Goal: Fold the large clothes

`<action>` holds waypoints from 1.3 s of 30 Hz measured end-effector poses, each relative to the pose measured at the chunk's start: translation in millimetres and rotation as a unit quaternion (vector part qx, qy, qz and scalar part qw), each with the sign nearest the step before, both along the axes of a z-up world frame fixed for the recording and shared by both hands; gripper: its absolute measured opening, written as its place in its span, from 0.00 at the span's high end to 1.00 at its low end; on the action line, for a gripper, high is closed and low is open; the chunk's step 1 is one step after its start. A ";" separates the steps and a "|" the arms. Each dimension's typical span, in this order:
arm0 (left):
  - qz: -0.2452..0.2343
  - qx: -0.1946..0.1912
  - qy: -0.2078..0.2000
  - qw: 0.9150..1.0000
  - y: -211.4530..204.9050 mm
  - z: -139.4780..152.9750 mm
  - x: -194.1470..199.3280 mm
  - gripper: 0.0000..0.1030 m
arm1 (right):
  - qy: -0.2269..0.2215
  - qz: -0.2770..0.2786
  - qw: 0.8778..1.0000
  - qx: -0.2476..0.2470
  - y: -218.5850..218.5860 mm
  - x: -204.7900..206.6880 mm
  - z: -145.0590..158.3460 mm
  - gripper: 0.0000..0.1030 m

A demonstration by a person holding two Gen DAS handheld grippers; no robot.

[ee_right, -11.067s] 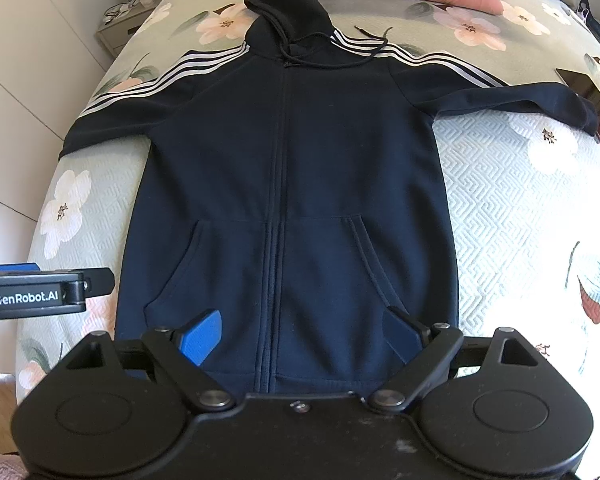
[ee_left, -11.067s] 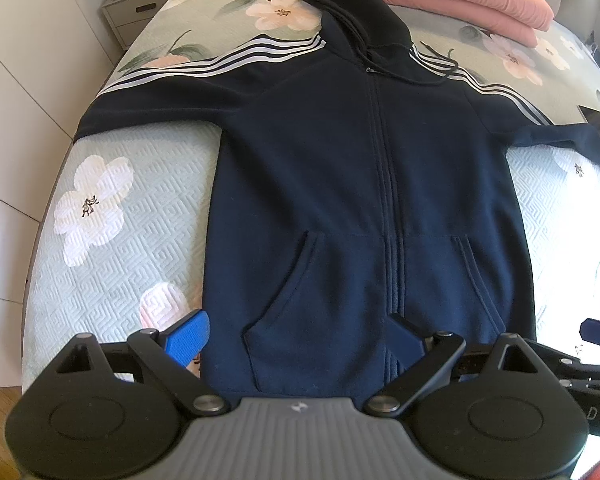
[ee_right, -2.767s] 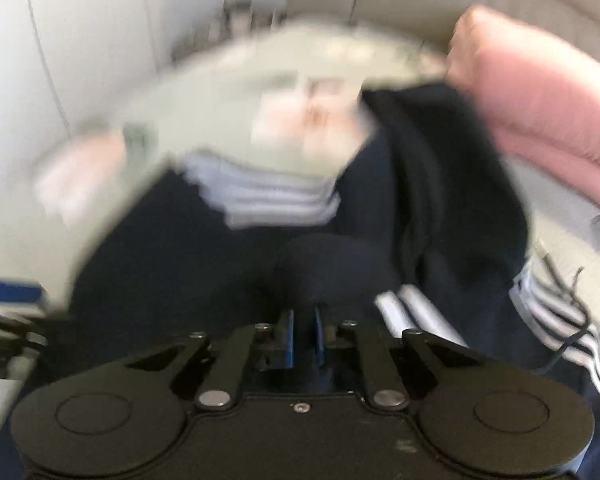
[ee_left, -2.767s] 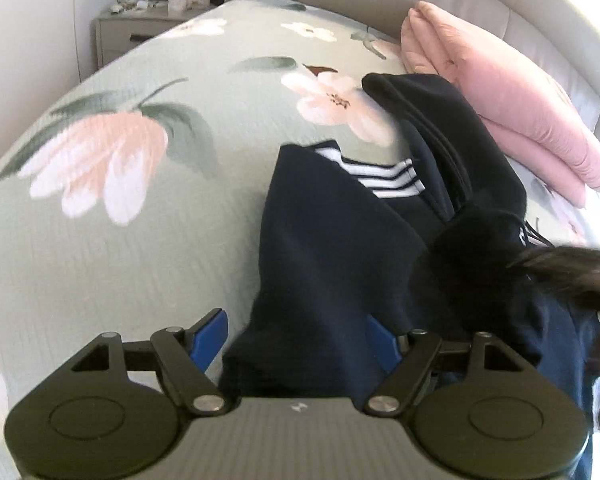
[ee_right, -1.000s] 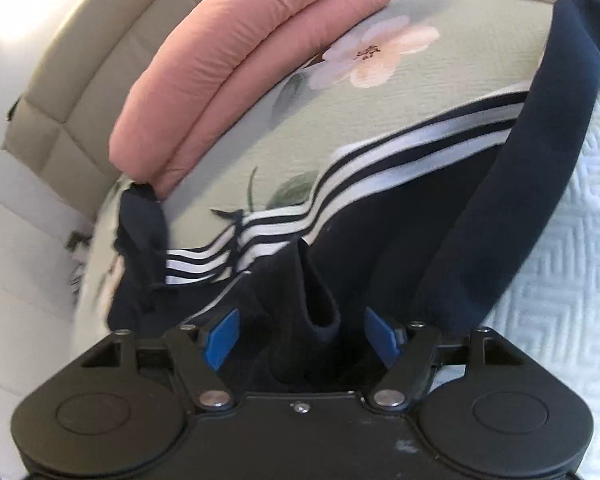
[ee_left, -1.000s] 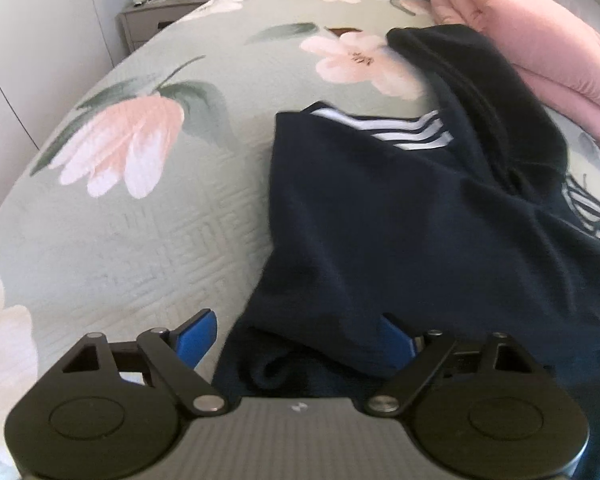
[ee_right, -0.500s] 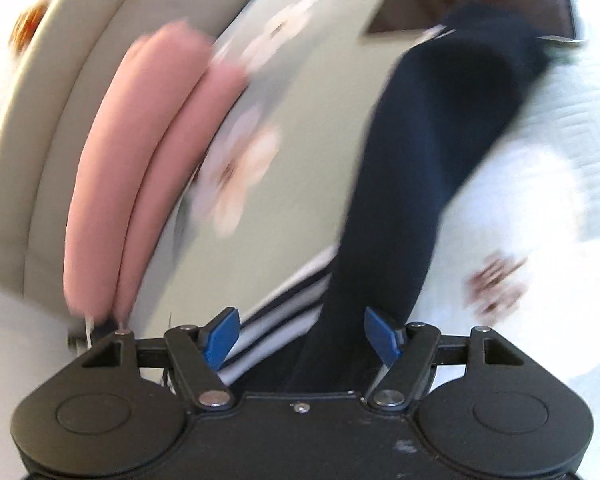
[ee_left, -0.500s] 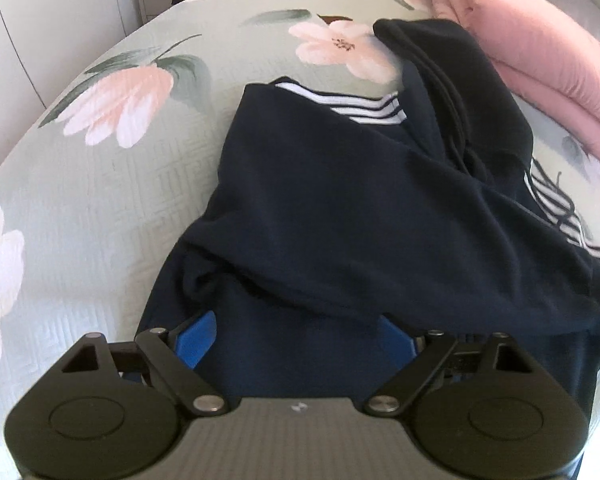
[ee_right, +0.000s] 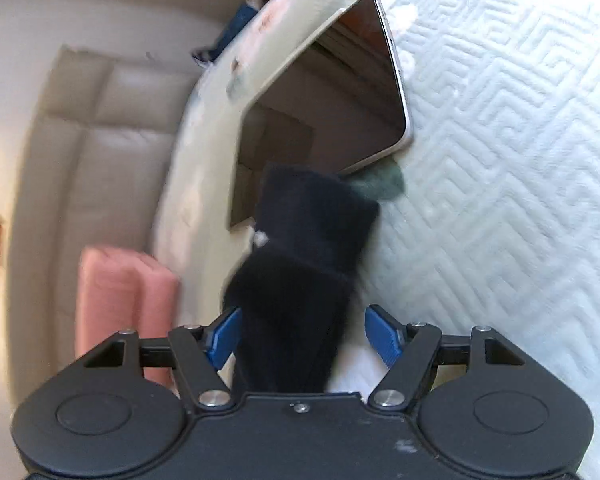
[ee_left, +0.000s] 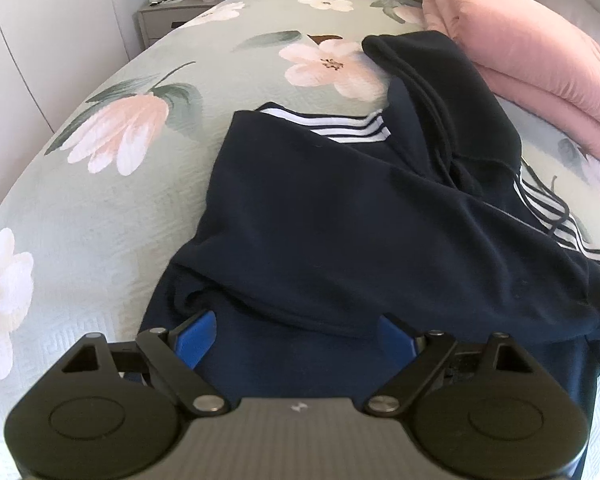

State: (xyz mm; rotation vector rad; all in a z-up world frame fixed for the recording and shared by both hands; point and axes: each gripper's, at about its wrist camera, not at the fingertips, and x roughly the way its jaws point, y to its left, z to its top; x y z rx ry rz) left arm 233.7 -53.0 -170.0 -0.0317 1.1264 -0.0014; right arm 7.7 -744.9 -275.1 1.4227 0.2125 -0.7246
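A navy zip hoodie with white shoulder stripes lies on the bed, one sleeve folded across its chest and the hood pointing at the pillows. My left gripper hovers open over the hoodie's body, its blue pads apart with only flat cloth under them. In the right wrist view the other sleeve's ribbed cuff lies on the white quilt. My right gripper is open and straddles that sleeve just behind the cuff, with its pads apart from the cloth on both sides.
A dark-screened tablet lies on the quilt, its near corner touching the cuff. Pink folded bedding sits at the headboard. A bedside table with a cup stands past the bed's far left corner. Floral bedspread lies left of the hoodie.
My right gripper swept along the outstretched sleeve from the striped shoulder to the cuff and rolled. The left gripper drew back a little, bringing more of the hoodie into view.
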 end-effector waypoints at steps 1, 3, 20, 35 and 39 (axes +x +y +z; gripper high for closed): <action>-0.002 0.000 0.003 1.000 -1.6 -1.0 -0.3 0.13 | 0.000 -0.003 1.000 -0.014 -0.3 2.9 -0.5 0.21; -0.006 0.002 0.005 1.000 -3.6 -1.7 -0.6 0.13 | 0.022 0.006 0.999 -0.045 -0.7 10.8 1.8 0.22; 0.017 -0.006 0.020 1.000 22.9 -15.0 6.5 0.13 | 0.109 0.003 0.949 -0.297 26.8 -15.2 97.8 0.85; 0.002 -0.069 0.014 0.998 62.6 0.7 11.2 0.13 | -0.171 0.152 0.916 -0.329 210.9 36.6 245.6 0.85; 0.012 -0.090 0.009 0.996 88.3 6.7 12.8 0.13 | -0.244 0.209 0.891 -0.321 283.4 67.1 268.3 0.85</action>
